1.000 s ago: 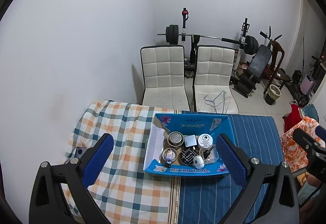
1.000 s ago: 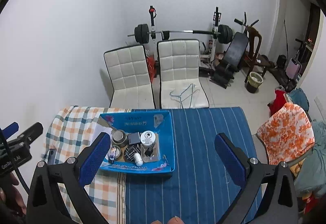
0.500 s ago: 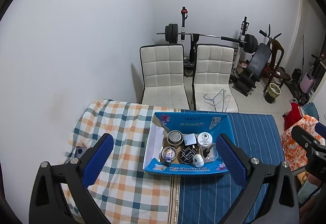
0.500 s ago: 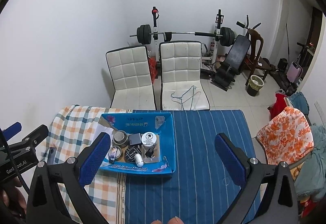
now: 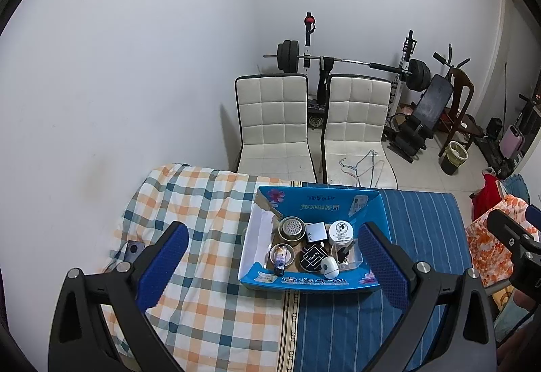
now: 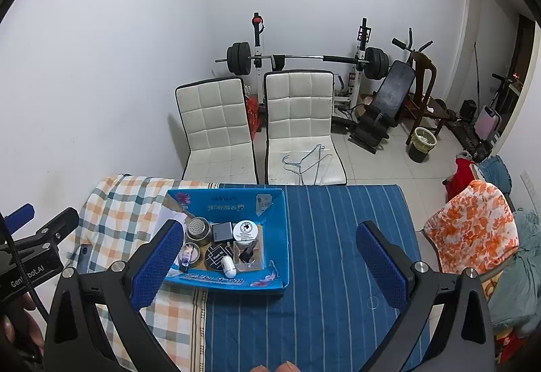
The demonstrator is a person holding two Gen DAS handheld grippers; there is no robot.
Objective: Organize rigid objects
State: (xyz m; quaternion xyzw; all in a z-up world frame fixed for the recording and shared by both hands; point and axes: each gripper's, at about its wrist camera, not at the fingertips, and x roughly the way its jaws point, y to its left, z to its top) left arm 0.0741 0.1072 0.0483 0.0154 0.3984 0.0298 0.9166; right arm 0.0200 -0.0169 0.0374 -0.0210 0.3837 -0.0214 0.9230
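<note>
Bed (image 6: 321,236), covered half by a blue striped sheet and half by an orange-and-teal checked blanket (image 5: 189,203), carries the whole work area. A shallow blue cardboard box (image 5: 368,203) sits on it, straddling the seam between the two covers.

Progress, as judged: the small rigid items already lie together inside the box, so either sorting is nearly done or nothing has begun; the frames do not settle which. No loose item shows on the striped sheet. A dark phone-like slab (image 5: 133,250) lies on the blanket, well apart from the box.

Box contents:
- white round lidded jar (image 5: 340,230), back row
- steel perforated strainer cup (image 5: 291,228), back left
- grey square block (image 5: 316,231), between those two
- black round tin with white label (image 5: 311,257), front
- white oval capsule (image 5: 329,265), just beside the tin

Left tongs (image 5: 270,263): spread wide, holding nothing, hovering above the box. Right tongs (image 6: 267,257): likewise spread wide and empty, above the box's right part and the striped sheet.

Against one second earlier: the box and its items keep the same arrangement; both cameras have shifted only slightly, the box sitting a little lower in the right view. Neither tongs has closed.
</note>
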